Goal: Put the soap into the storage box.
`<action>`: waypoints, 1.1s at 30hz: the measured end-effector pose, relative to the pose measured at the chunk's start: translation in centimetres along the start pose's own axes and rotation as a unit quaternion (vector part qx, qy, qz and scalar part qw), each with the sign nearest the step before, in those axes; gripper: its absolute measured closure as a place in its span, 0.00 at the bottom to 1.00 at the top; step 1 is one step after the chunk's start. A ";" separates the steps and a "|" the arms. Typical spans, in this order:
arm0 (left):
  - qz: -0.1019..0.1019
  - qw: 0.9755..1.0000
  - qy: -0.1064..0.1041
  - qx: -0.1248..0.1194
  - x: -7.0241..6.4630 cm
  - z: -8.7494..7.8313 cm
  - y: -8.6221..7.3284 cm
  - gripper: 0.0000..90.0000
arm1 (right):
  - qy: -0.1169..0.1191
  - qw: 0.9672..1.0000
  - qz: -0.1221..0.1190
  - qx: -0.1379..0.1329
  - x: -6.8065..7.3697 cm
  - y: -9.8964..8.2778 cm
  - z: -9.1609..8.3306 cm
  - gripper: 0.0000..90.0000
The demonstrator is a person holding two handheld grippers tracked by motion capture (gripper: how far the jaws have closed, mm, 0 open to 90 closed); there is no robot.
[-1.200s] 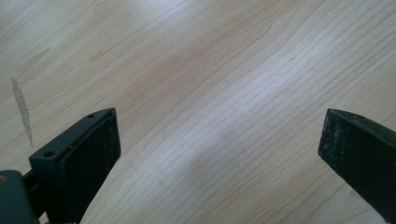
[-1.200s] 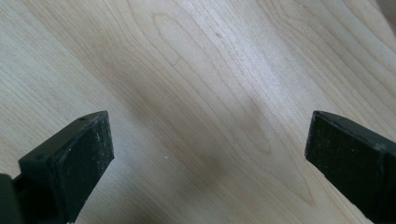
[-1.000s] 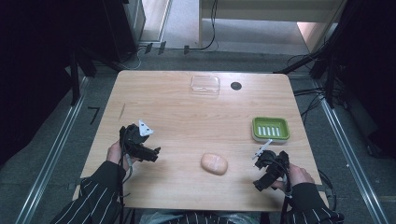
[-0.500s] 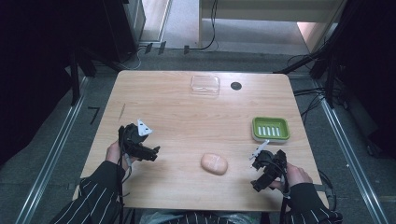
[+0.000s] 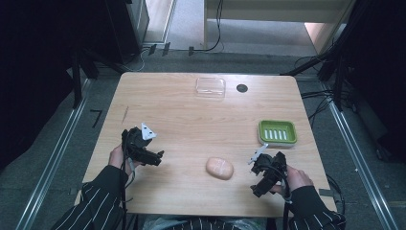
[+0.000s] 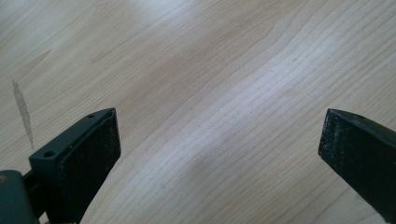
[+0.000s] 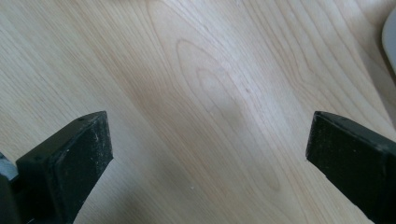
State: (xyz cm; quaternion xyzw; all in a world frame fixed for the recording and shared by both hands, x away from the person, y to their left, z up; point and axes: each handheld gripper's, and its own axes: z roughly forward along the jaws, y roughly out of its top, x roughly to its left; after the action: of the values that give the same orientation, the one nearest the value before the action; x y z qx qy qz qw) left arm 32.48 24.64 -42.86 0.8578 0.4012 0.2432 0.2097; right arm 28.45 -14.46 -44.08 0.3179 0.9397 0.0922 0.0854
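Presently, left gripper (image 5: 154, 155): jaws spread wide over bare wood, holding nothing.
Right gripper (image 5: 258, 184): jaws likewise wide apart and empty, held low above the light wooden table (image 5: 167, 105).
Landmark: pale peach oval bar of soap (image 5: 219, 168), lying flat on the table.
Soap relative to tongs: between the two grippers, nearer the right one, touching neither.
Green ribbed plastic soap dish (image 5: 277, 132): beyond the soap and to its right, well apart from it.
Clear plastic lid (image 5: 210, 86): far beyond the soap, near the table's far edge.
Step, as judged: reaching for the soap.
Doing it well: bring the right gripper in level, straddle the bar's narrow width, close gently since soap likely slips.
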 end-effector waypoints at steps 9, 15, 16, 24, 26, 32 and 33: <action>-0.003 1.000 0.001 0.003 0.1 0.0 -0.1 0.00 | -0.001 1.000 -0.018 -0.011 0.5 1.1 -0.1 0.01; 0.002 1.000 0.001 0.005 -0.1 0.1 0.2 0.00 | 0.001 0.999 -0.028 -0.016 0.6 1.7 0.0 0.01; 0.003 1.000 0.000 0.005 -0.2 0.2 0.2 0.00 | -0.001 0.999 -0.035 -0.017 0.6 1.9 -0.1 0.01; -0.002 1.000 0.000 0.006 0.0 0.2 0.0 0.00 | 0.000 0.999 -0.042 -0.021 0.7 3.1 -0.2 0.01; -0.002 1.000 0.000 0.006 0.1 0.2 0.0 0.00 | 0.000 0.999 -0.044 -0.023 0.7 3.2 -0.2 0.01; -0.001 1.000 -0.001 0.004 0.1 0.2 0.0 0.00 | 0.001 0.998 -0.051 -0.023 0.9 4.2 0.0 0.00; -0.001 1.000 -0.001 0.004 0.1 0.2 0.0 0.00 | 0.001 0.998 -0.051 -0.023 0.9 4.2 0.0 0.00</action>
State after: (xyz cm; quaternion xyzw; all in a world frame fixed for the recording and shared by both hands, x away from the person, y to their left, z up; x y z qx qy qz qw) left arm 32.67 24.65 -43.00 0.8588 0.4026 0.2402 0.2066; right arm 30.21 -10.61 -43.26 0.2678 0.9523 0.1101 0.0961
